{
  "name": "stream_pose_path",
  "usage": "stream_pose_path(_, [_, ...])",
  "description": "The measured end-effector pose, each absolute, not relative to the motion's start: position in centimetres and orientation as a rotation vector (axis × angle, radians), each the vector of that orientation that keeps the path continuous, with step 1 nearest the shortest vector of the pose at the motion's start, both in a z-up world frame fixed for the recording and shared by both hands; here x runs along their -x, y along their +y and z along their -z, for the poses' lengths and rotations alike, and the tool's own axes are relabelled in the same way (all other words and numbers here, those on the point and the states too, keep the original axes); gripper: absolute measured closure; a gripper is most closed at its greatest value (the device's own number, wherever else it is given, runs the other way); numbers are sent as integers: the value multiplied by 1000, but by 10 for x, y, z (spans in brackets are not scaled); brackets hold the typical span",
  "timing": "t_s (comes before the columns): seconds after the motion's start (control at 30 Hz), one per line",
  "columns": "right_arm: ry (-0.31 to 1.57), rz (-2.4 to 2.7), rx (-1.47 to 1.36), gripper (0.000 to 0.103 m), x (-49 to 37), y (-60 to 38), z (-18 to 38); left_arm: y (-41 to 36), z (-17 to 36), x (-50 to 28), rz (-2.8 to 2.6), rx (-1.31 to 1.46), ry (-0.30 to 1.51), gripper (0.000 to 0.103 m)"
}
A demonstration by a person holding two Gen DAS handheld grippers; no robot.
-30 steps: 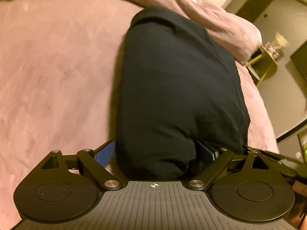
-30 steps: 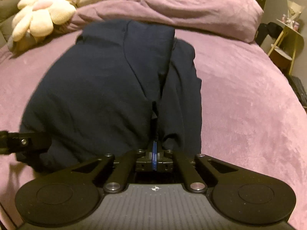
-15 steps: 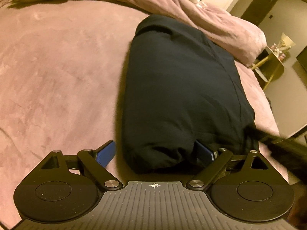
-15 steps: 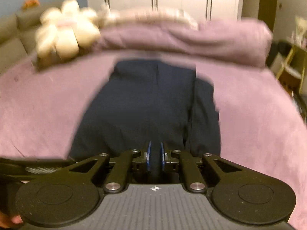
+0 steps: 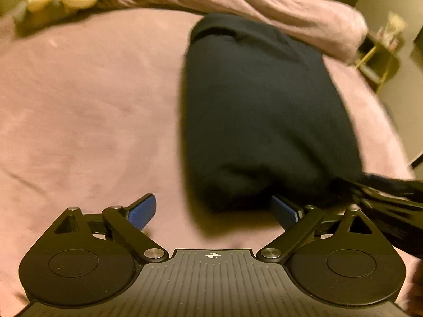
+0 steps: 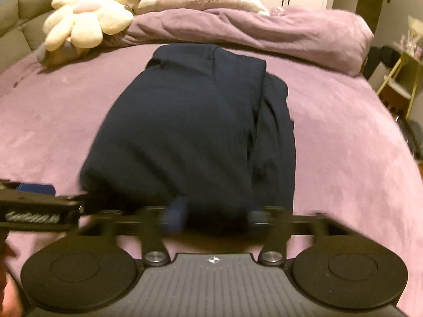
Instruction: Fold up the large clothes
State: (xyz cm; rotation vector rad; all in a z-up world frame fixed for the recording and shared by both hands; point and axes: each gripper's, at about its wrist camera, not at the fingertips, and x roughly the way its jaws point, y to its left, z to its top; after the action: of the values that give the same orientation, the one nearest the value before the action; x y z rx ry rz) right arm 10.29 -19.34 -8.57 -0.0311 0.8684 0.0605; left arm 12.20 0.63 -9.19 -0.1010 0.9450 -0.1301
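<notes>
— The dark navy garment [image 6: 190, 132]: where is it on the bed [image 6: 343, 142]?

— It lies folded into a long bundle down the middle of the bed, lengthwise. Its far end nearly reaches the bunched purple duvet [image 6: 264, 31] at the head edge; its near end comes close to the edge where I stand. A narrower layer shows along its right side in my right wrist view.

— And your grippers against it?

— My right gripper [image 6: 214, 216] is at the bundle's near end. Its jaws have just been opening and now stand wide apart; the blue pads [image 6: 174, 215] are blurred, one on each side of the cloth's end. The fabric lies between them, but I see no pad pressing on it.

— The left one?

— My left gripper [image 5: 214, 211] is spread wide too. Its left blue pad [image 5: 142, 211] hangs over bare purple sheet, and the right one sits just beside the near left corner of the bundle, whose rounded end lies between and just ahead of the fingers. Nothing is pinched there. The view is blurred, so I cannot tell whether that pad touches cloth.

— Anything else nearby?

— A cream flower-shaped plush [image 6: 84, 18] at the head edge's left corner, and a small yellow side table [image 6: 399, 84] off the bed's right edge.
</notes>
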Motion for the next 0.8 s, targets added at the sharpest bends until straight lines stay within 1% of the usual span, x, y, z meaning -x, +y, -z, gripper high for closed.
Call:
stream_pose_path(0.07, [885, -53, 5, 20, -86, -194, 83, 8, 91, -108, 91, 49, 939, 6])
stream_pose_path(0.17, [952, -33, -30, 16, -74, -195, 83, 9, 86, -94, 43, 40, 956, 6])
stream_pose_path(0.2, [965, -31, -45, 11, -72, -195, 82, 8, 83, -91, 40, 43, 957, 6])
stream_pose_path(0.23, [972, -28, -52, 3, -72, -195, 80, 8, 79, -88, 41, 42, 957, 6])
stream_pose_path(0.47, [962, 33, -12, 4, -67, -187, 59, 3, 52, -75, 39, 1, 919, 4])
stream_pose_path(0.5, [966, 42, -17, 4, -67, -186, 56, 3, 50, -75, 35, 0, 915, 2])
stream_pose_path(0.8, [960, 129, -11, 4, -71, -186, 48, 3, 40, -75, 26, -2, 892, 2])
